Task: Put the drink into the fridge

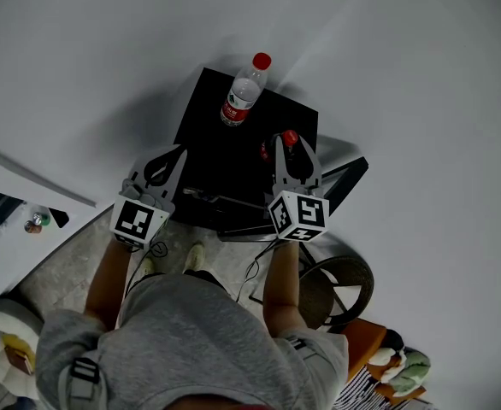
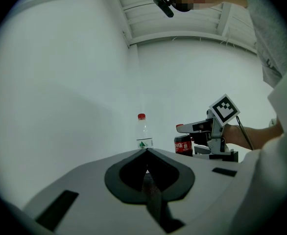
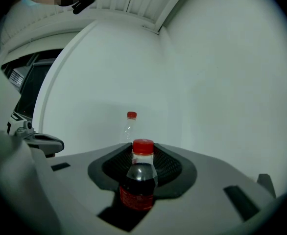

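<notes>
Now cola bottle (image 3: 139,180) upright inside right claw (image 3: 143,152), jaws closing (water bottle (image 3: 130,126) beyond).

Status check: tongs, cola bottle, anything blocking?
Left tongs shut, empty. Right tongs closing around cola bottle, not yet gripping; it stands upright on the black cabinet. Water bottle stands beyond, clear of the tongs.

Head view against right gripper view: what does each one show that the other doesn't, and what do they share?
Only the head view: the black unit under the bottles, the person's grey top, and the right gripper from outside. Only the right gripper view: the cola bottle seen whole, standing between that gripper's closing jaws. Both: the water bottle, the cola's red cap and the left gripper.
</notes>
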Available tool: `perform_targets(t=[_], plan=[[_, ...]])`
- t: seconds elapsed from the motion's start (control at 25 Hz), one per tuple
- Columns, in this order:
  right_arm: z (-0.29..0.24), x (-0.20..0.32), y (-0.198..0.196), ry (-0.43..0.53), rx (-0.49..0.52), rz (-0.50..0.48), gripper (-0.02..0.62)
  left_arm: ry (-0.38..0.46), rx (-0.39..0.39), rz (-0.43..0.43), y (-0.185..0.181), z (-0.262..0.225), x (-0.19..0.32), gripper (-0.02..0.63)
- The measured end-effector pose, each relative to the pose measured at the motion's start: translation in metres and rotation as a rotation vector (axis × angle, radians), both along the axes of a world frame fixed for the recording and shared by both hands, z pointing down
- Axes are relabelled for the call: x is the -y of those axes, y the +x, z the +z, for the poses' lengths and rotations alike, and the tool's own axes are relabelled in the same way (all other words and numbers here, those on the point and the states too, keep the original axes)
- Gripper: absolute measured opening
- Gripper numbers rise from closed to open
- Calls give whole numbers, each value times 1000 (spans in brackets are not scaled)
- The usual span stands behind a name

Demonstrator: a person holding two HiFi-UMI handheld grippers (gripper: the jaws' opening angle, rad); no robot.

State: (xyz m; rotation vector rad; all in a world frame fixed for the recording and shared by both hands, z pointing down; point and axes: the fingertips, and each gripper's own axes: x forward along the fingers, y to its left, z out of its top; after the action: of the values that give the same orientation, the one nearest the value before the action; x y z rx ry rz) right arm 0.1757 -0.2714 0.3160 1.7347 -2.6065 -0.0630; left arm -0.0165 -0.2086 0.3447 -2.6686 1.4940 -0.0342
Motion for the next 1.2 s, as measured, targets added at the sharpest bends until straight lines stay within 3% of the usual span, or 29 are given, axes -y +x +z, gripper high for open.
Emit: perform_targets(t=[0.16,0.44,1.2], plan=[[0,-2,-2,-10,-17,6,146,6,-11,10,-3,-3,-1,5],[-33,-25,-3,58,-29,29,144,12,-25,51,-9,-6,-5,5],[-40,-156,-41,85,-34,191,144,23,-20,296,-29,-6,-68,5]])
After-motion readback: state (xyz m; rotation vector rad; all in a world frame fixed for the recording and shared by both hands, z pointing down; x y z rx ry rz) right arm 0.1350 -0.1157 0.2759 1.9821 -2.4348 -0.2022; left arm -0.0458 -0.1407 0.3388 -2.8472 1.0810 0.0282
